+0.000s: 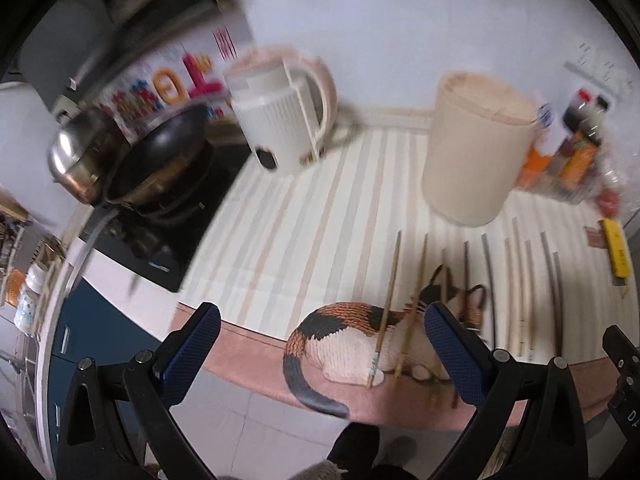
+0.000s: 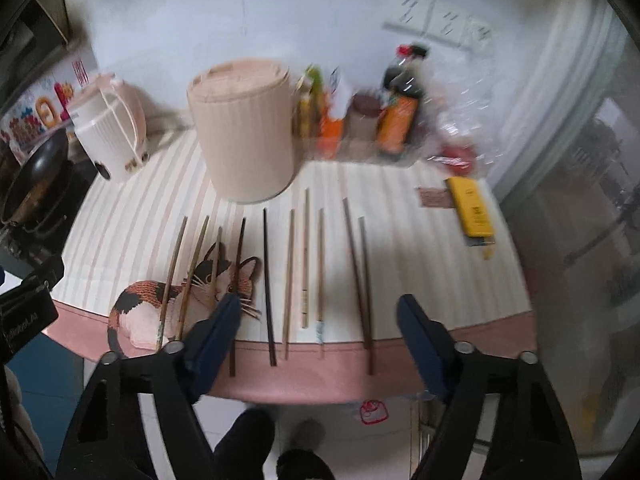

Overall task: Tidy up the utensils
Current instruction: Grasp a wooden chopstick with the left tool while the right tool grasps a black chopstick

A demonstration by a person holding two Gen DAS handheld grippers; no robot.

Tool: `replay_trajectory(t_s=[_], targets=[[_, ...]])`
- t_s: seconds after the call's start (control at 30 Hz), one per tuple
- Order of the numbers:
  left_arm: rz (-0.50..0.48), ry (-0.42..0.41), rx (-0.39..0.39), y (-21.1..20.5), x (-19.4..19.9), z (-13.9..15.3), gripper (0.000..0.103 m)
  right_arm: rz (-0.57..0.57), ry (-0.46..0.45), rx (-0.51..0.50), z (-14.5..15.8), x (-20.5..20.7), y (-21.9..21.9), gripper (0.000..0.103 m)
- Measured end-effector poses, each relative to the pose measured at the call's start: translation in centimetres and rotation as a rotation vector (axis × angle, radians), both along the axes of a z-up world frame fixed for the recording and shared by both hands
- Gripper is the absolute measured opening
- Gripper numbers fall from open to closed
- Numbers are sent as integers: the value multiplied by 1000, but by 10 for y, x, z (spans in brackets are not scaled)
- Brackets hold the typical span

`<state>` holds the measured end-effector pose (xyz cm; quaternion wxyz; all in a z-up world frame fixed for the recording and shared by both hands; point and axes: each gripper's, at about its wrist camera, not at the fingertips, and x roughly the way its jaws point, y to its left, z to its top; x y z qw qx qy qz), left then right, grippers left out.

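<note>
both claws gaping wide, gripping nothing. left claw (image 1: 322, 344) hanging off the front edge of the surface (image 1: 304, 216), over the cat-shaped mat (image 1: 352, 340). right claw (image 2: 318, 322) off the same edge further right, above the chopsticks (image 2: 306, 256).

chopsticks laid out in a loose row on the striped cloth, roughly parallel, ends poking toward the pink front border. a few lying across the cat mat (image 2: 192, 300), a dark one (image 2: 269, 284) just right of it, then paler ones, then two brownish ones (image 2: 360, 276) at the right end.

behind the row: big beige round container (image 2: 244, 132), white kettle (image 2: 108, 136) to its left, sauce bottles (image 2: 396, 100) to its right. yellow box (image 2: 472, 208) off to the right. black wok (image 1: 160, 160) on the stove at far left. pretty blurry all over.
</note>
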<state>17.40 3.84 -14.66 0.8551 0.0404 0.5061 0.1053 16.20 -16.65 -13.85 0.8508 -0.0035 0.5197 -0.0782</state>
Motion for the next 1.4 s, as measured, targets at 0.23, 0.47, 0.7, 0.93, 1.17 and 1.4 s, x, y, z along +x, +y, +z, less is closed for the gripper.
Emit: replay_trajectory(t_s=[0.23,0.47,0.7,0.93,1.17,1.4], targets=[[-63,227,-109,14,69,-90,97,-35,170,102,-84,67,3,45],[-147,386,-221,-2,106,-160,63,-74,323,292,-159,114,-1,36],[-217,403,-172,-20,116,-183,38,-82,401,268,-195,139,13,36],[-248,396,-141,-15,117,-180,5,-12,443,179,-214,144,39,11],[-193,428,-196,34,110,-178,5,-22,595,266,-218,120,44,6],[-240,464,-225,44,112,-179,25,-56,666,260,-224,119,48,7]])
